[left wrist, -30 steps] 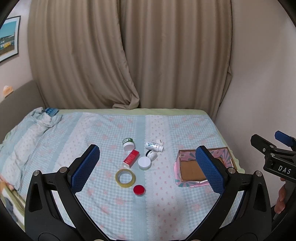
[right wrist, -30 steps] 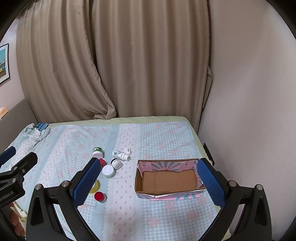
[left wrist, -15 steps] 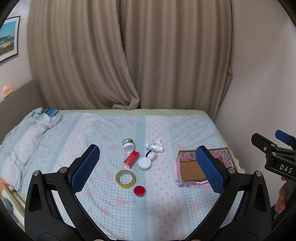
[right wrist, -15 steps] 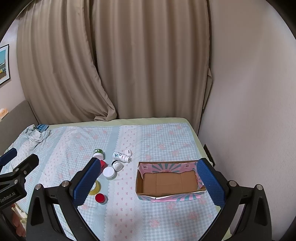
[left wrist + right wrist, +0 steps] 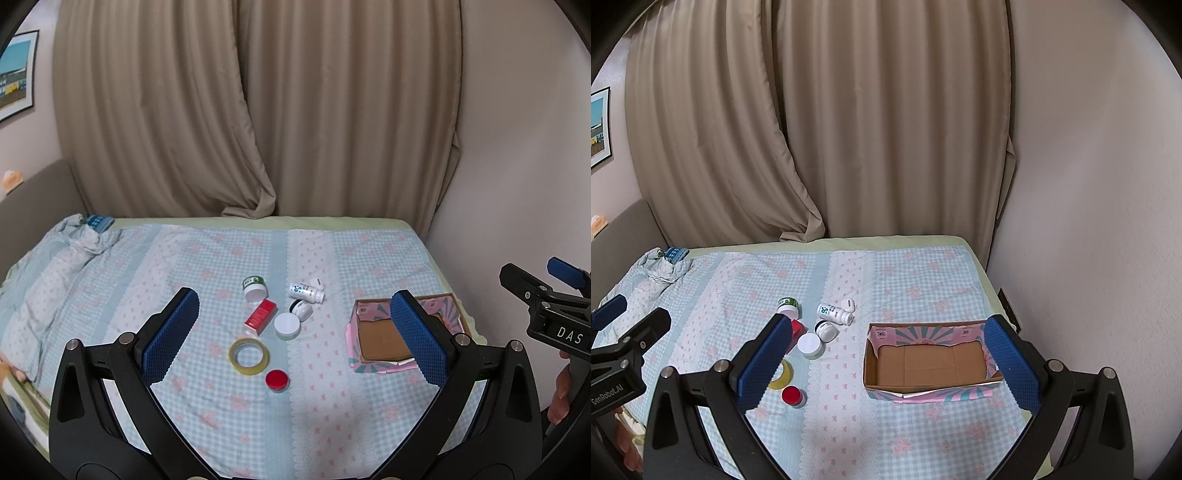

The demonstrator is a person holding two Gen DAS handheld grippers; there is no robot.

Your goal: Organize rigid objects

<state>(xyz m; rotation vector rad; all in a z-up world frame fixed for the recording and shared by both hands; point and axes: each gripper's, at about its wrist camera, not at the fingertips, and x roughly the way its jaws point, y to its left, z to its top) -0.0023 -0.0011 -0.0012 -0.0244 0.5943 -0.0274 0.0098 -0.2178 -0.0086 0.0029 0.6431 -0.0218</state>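
Both the left gripper [image 5: 293,334] and right gripper [image 5: 886,360] hang with jaws spread wide, grasping nothing. Since a second ago the view has crept slightly: the bottles [image 5: 306,291], tape [image 5: 248,352] and box [image 5: 929,360] sit marginally lower mid-frame on the bed [image 5: 369,413].

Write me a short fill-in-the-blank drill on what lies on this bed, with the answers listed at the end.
1. The open cardboard box with pink patterned flaps holds ____ objects.
2. The small round jar nearest the left tongs has a ____ lid.
3. The yellowish roll of clear tape lies ____ on the checked bedspread.
4. Both the left tongs and the right tongs are ____.

Answers: no; red; flat; open
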